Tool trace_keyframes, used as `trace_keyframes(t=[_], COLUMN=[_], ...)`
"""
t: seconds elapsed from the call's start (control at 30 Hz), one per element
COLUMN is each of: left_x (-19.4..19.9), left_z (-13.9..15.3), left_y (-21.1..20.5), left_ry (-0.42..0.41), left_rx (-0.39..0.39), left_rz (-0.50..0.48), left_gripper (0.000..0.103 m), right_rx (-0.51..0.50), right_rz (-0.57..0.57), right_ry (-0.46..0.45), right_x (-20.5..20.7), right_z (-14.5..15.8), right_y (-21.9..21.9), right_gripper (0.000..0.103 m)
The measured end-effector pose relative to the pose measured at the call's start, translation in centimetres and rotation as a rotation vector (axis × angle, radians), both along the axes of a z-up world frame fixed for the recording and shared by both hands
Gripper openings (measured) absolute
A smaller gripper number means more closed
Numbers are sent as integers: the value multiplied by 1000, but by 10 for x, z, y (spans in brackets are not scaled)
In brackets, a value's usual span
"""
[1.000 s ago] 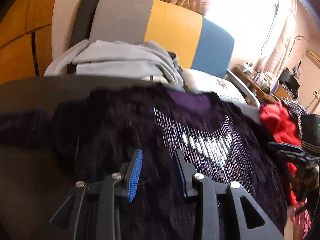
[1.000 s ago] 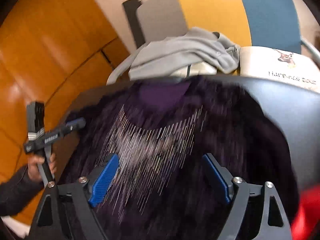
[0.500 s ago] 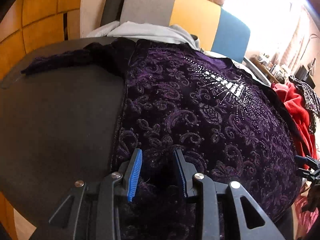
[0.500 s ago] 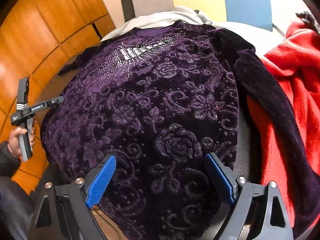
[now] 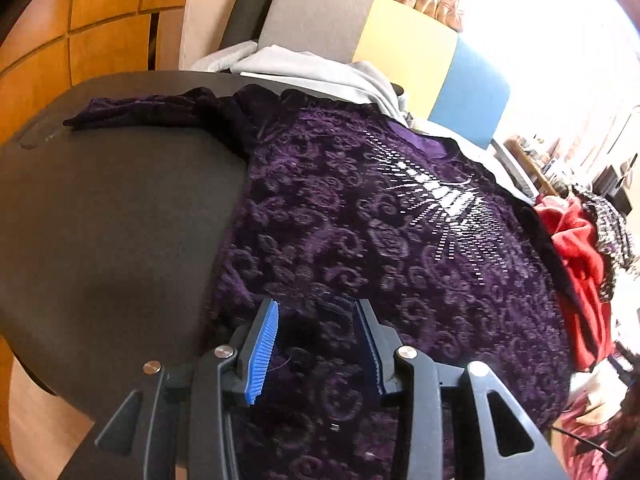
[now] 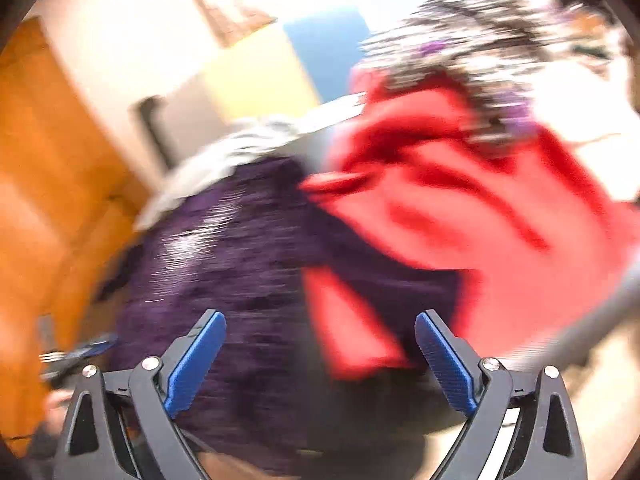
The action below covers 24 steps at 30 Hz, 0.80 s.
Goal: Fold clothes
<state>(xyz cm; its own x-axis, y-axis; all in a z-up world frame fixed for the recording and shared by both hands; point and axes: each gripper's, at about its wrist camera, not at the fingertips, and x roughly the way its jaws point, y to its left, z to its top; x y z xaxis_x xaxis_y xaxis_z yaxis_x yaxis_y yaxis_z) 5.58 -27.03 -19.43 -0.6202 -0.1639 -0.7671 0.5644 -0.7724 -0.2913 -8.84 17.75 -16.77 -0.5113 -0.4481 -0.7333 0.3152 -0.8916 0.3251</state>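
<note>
Your right wrist view is smeared throughout: the red garment [image 6: 460, 208] and purple top [image 6: 240, 260] are streaks, and a speckled heap at upper right is unreadable. In the left wrist view, the purple top's hem leaves the bottom edge.

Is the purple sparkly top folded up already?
No, the purple velvet top lies spread flat on the dark round table, one sleeve stretched out.
</note>
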Motion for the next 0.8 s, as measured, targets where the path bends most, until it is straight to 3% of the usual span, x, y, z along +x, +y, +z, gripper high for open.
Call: trace_keyframes(t=[0.07,0.17,0.27,0.33,0.4,0.53,0.63,0.7,0.73,0.8], left_x=[-5,-13,-18,-20,-21,-21,-21,-19,-17,-15], left_z=[2,5,9,9,7,-1,-3,-5,-5,-7], left_y=[9,24,38,46,52,50,44,38,35,28], left_ry=[-1,-2,1,-4,-12,-23,-18,-13,-10,-4], left_rx=[1,-2,-6,-11,-9,19,39,55,63,79], left_rz=[-16,-44,-84,-115,-133,-131,-116,-97,-87,-66], left_gripper=[40,40,40,41,41,41,41,41,41,41], right_rx=[58,-53,-129,-172,-204,-216,-288,-395,-454,-457], right_rz=[-53,-76,-112,-131,-140,-136,-130,-122,-99,34], right_ry=[-12,-46,-83,-113,-131,-140,-70,5,42,85], right_x=[-3,-12,-27,-36,-42,-55,-78,-99,-109,-99], right_z=[-5,-17,-35,-48,-55,-49,-12,26,46,61], right_y=[13,19,19,18,17,7,2,-4,-9,-54], right_gripper=[89,82,81,70,6,6,6,6,6,6])
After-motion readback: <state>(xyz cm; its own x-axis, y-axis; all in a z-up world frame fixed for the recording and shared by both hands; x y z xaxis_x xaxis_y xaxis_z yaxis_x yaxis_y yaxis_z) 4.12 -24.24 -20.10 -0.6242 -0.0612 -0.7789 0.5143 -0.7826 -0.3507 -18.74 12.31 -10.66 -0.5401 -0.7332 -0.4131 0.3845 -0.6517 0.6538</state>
